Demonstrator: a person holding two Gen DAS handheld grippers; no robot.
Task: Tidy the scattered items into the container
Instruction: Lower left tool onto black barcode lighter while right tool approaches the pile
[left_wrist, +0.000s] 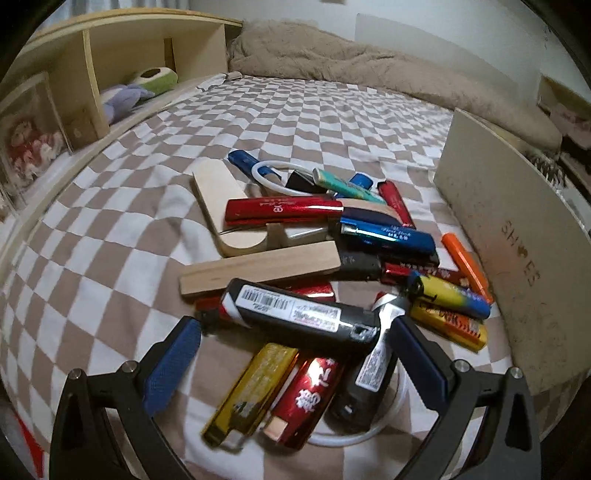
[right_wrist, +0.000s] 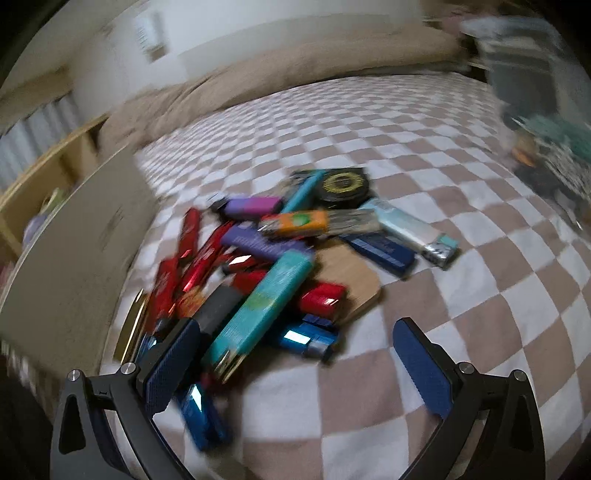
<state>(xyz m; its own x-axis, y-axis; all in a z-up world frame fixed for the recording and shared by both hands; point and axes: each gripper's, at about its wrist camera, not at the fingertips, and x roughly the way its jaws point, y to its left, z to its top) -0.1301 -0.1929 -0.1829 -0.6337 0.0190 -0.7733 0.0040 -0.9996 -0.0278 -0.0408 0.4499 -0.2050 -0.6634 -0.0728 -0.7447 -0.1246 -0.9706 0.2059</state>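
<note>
A heap of lighters and small items lies on a checked bedsheet. In the left wrist view my left gripper is open, its fingers either side of a black lighter with a barcode label; a gold lighter and a red lighter lie between the fingers, below it. Wooden pieces lie behind. In the blurred right wrist view my right gripper is open and empty, beside a teal lighter and a shiny blue lighter. A beige box marked SHOES stands at the heap's right.
A wooden headboard shelf with plush toys stands far left. A beige blanket lies along the bed's far side. A white cord loop lies in the heap. A dark cluttered pile shows far right in the right wrist view.
</note>
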